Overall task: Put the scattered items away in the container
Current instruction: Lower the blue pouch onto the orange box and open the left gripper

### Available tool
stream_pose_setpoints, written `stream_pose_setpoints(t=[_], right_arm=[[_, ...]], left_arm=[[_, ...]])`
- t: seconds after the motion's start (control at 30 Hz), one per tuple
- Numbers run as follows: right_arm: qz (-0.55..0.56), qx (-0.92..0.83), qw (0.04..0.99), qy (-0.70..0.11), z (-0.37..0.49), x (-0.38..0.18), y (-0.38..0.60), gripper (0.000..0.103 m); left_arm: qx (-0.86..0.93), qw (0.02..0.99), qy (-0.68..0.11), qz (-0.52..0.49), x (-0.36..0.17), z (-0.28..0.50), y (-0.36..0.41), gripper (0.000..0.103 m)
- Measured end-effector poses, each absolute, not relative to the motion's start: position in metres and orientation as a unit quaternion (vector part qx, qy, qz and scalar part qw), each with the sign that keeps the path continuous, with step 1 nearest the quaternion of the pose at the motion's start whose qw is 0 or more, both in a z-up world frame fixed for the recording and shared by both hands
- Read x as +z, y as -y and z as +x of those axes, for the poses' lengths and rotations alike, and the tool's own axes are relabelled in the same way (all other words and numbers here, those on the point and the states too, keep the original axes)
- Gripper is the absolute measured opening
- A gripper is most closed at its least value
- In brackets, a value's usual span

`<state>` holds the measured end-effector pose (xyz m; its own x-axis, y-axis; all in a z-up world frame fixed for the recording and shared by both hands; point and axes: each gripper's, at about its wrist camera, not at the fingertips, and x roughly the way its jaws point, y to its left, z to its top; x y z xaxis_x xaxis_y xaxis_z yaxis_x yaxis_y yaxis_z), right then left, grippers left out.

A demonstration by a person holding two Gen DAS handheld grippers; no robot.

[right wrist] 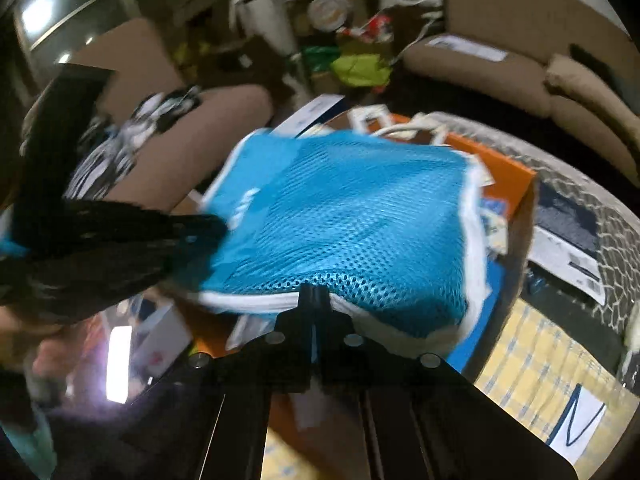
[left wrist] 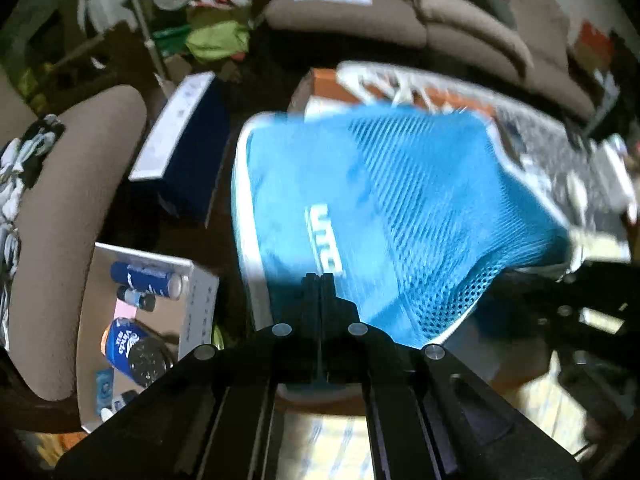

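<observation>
- Blue mesh garment with white trim (left wrist: 372, 208): one, spread out, held up over the orange box (left wrist: 332, 84).
- Its long axis runs from 7 to 1 o'clock in the left wrist view.
- Left gripper (left wrist: 319, 280): fingers pressed together on the garment's blue cloth beside the white lettering.
- Right gripper (right wrist: 313, 294): pinches the white hem, reaching forward; the left arm enters at 9 o'clock.

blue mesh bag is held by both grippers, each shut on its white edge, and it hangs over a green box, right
Not quite: the box under the blue mesh bag is orange, not green, as the right wrist view shows. The rest stands: the left gripper and the right gripper are each shut on the bag's white edge.
</observation>
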<state>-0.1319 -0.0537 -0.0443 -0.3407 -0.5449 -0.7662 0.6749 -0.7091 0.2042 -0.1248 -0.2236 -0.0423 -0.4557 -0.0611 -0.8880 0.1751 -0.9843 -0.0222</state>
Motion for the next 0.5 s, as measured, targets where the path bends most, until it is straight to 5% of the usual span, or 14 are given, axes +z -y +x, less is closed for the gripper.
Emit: stream_pose_setpoints(t=[0.23, 0.5], right_arm=[[0.438, -0.828, 0.347, -0.043, -0.148, -0.051, 0.045, 0.001], [0.431, -0.815, 0.386, 0.034, -0.126, 0.01, -0.005, 0.023]], left_arm=[[-0.878, 0.079, -0.104, 0.46, -0.01, -0.121, 0.233, 0.004], [-0.896, 0.05, -0.166, 0.408, 0.015, -0.103, 0.239, 0.03]])
